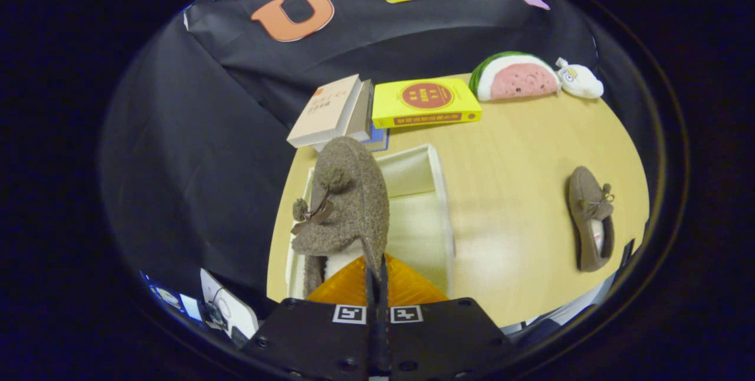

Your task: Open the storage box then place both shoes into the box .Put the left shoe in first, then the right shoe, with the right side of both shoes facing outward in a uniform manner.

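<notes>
One fuzzy wool shoe (348, 204) pinched by closed tongs (376, 269) over rectangular box (439, 192).

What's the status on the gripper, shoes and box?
Gripper shut on shoe's collar, holding it over the open box. Second shoe lies on the table, off to the side. Nothing blocking the box.
</notes>
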`<state>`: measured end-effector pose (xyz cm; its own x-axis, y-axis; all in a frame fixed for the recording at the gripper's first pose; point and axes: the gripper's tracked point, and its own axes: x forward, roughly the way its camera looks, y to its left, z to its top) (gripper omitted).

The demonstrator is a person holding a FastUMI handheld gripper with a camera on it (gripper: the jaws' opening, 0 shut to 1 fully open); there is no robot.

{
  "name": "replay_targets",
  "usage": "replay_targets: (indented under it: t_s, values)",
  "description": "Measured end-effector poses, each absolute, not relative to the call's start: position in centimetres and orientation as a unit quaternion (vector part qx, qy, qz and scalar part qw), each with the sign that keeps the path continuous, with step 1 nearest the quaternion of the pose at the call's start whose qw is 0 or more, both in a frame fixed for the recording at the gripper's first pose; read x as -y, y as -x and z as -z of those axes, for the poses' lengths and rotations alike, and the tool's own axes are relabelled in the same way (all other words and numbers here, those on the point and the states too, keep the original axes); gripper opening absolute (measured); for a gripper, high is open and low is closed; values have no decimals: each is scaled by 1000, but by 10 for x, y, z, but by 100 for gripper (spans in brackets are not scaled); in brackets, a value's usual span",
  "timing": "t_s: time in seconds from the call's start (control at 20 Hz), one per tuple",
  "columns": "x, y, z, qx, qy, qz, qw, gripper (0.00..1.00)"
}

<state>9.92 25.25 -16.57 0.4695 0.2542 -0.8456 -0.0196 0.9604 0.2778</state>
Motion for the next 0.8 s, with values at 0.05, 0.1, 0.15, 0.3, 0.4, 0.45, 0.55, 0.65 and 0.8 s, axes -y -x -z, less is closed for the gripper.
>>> replay_targets:
  t_s: [0.05, 0.1, 0.15, 0.3, 0.4, 0.45, 0.55, 0.65, 0.8]
  values:
    - [-258, -99, 179, -515, -110, -79, 846, 0]
    - [-262, -98, 192, -520, -106, -74, 844, 0]
    - [-266, -97, 204, -526, -105, -67, 841, 0]
    - [-274, -102, 234, -546, -109, -41, 830, 0]
    - [-281, -105, 251, -560, -106, -33, 821, 0]
    - [-284, -105, 258, -567, -102, -32, 817, 0]
    - [-290, -103, 269, -581, -94, -29, 808, 1]
    - [-294, -104, 274, -587, -98, -27, 803, 2]
    - [-292, -109, 279, -587, -97, -26, 804, 2]
